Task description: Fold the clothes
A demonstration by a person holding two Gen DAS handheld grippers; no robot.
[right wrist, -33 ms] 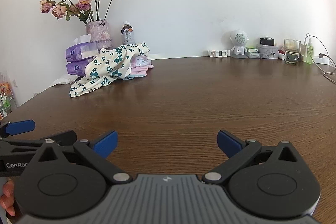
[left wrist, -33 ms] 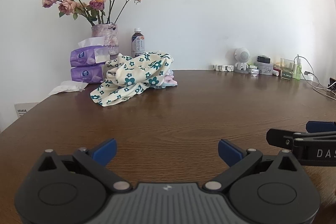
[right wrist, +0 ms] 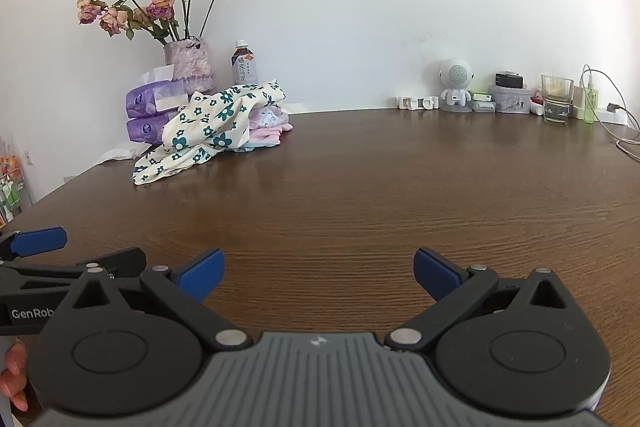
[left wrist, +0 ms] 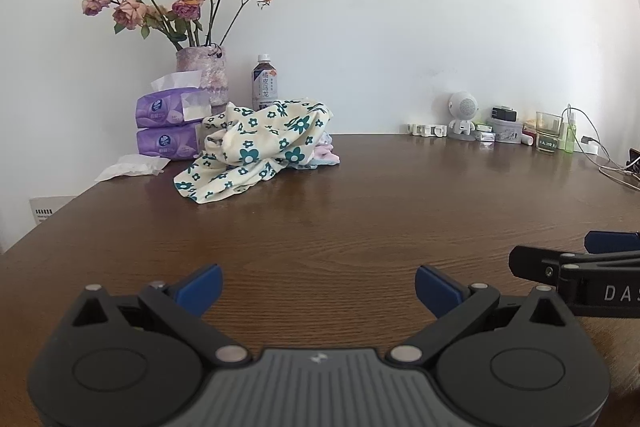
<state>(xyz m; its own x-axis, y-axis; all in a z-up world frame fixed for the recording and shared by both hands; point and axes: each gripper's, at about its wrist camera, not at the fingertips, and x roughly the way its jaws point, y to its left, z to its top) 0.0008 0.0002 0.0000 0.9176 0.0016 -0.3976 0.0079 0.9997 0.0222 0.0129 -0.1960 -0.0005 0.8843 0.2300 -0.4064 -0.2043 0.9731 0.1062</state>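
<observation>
The dark brown wood-grain table [left wrist: 360, 219] is cut off at every frame edge. The crumpled cream floral-print garment [left wrist: 256, 147] is heaped far left, partly hiding pink clothes [right wrist: 266, 129]. Left gripper [left wrist: 318, 287] and right gripper [right wrist: 316, 273] are held spread, empty, over bare wood.

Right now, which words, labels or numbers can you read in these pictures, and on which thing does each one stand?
"DAS", cut off by the picture edge: on the side of the right gripper.
"GenRob", cut off behind the other gripper: on the side of the left gripper.
Chinese characters on the bottle label: too blurred to read surely.
Print on the purple tissue packs, the tin and the glass: too small to read.
</observation>
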